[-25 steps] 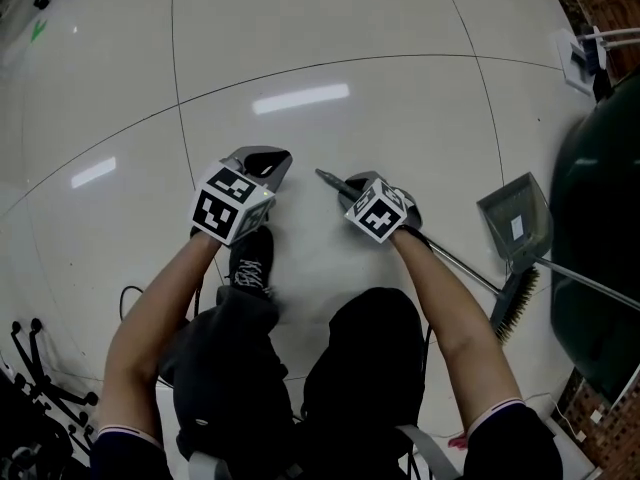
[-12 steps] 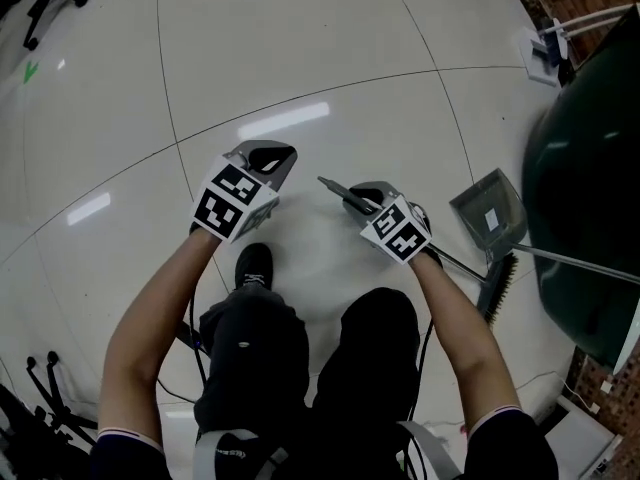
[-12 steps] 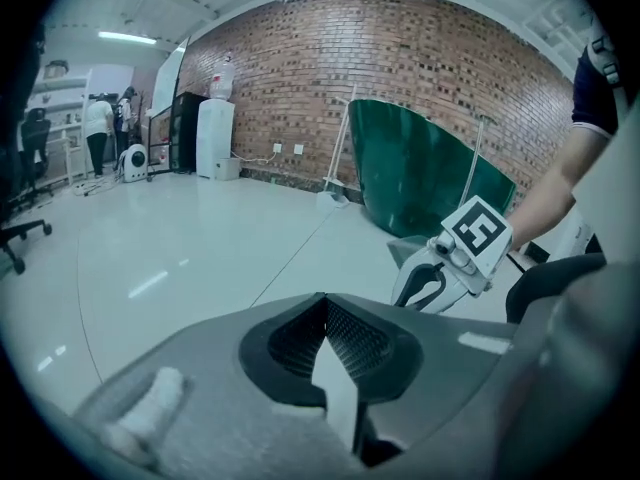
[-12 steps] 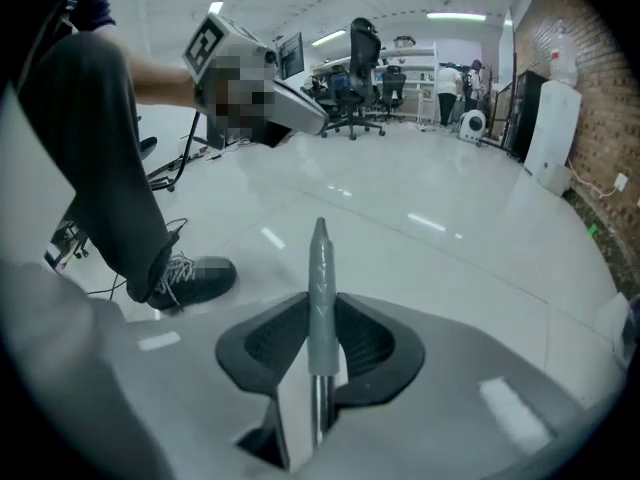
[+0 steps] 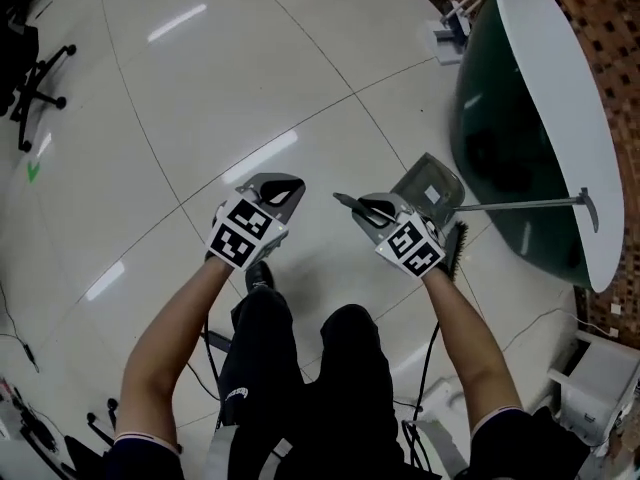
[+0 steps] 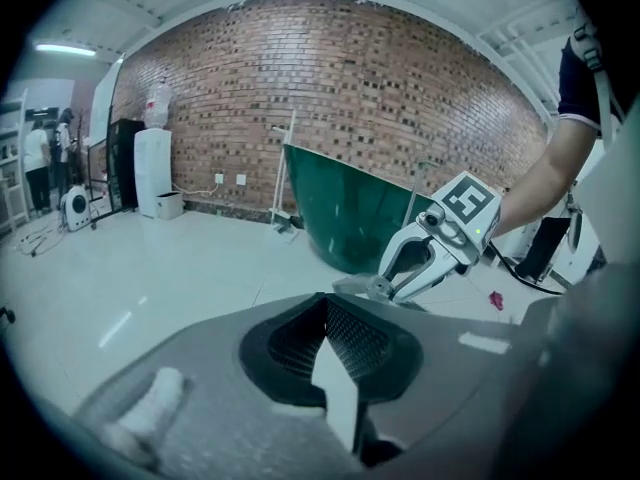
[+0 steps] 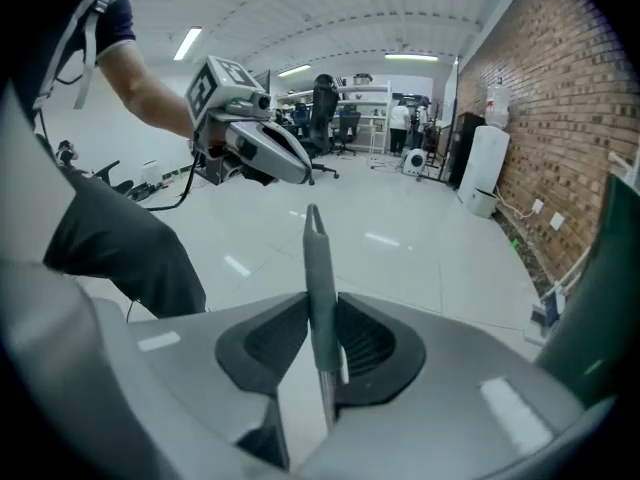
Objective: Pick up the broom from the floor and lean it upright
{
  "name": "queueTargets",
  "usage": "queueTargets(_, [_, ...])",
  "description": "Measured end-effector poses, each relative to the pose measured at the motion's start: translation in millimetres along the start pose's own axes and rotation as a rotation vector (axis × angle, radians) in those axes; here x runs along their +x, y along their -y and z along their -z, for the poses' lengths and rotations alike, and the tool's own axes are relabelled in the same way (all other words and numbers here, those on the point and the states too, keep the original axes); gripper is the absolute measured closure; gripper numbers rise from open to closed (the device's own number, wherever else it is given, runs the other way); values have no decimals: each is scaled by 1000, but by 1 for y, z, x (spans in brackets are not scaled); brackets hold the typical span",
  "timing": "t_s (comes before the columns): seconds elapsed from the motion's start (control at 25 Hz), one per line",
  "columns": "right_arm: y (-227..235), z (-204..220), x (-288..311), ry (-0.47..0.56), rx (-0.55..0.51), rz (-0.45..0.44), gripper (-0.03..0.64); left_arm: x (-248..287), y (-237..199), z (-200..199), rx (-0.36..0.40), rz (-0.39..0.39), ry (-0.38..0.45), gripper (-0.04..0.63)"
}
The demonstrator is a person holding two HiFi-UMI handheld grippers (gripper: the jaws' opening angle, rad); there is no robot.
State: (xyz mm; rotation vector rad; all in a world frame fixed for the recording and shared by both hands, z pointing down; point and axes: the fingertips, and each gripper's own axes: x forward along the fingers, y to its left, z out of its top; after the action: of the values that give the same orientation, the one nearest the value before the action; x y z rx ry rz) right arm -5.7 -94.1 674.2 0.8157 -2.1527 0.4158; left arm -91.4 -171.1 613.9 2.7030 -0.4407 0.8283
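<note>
While both forearms reach forward side by side, the right gripper (image 5: 368,209) has its fingers (image 7: 372,344) clamped on the broom (image 7: 318,268) near its handle tip, with the brush end trailing back beneath that wrist. The left gripper (image 6: 325,318) has its fingers together, empty.

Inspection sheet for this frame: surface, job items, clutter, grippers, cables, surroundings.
Surface: glossy white tiled floor, glare streaks.
Job's things: broom, handle end clamped, bristles down by the dustpan.
Clutter: long-handled dustpan beside the bristles.
Grippers: right gripper shut on the broom handle; left gripper shut, nothing between its jaws.
Cables: black cable hanging below the right forearm.
Surroundings: green table, brick wall, office chair at far left.
</note>
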Motion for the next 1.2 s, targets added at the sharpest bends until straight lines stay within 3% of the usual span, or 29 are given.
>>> queueTargets(0.32, [17,-26,-167,71,127,252,529,-18,97,-120,121,150,-20,594])
queueTargets(0.48, [14,-12,-259,114,178,355,531,-25,166,-162,152,218,-31,594])
queueTargets(0.72, [7,21,-379,203,344,505,532,-27,261,-222,202,269,-2,594])
queueTargets(0.92, [-9,45,-455,305,540,651,532,-29,322,-275,252,311,34,594])
queueTargets(1.2, [-40,41,-512,392,692,717,531,-28,390,-322,247,440,93,594])
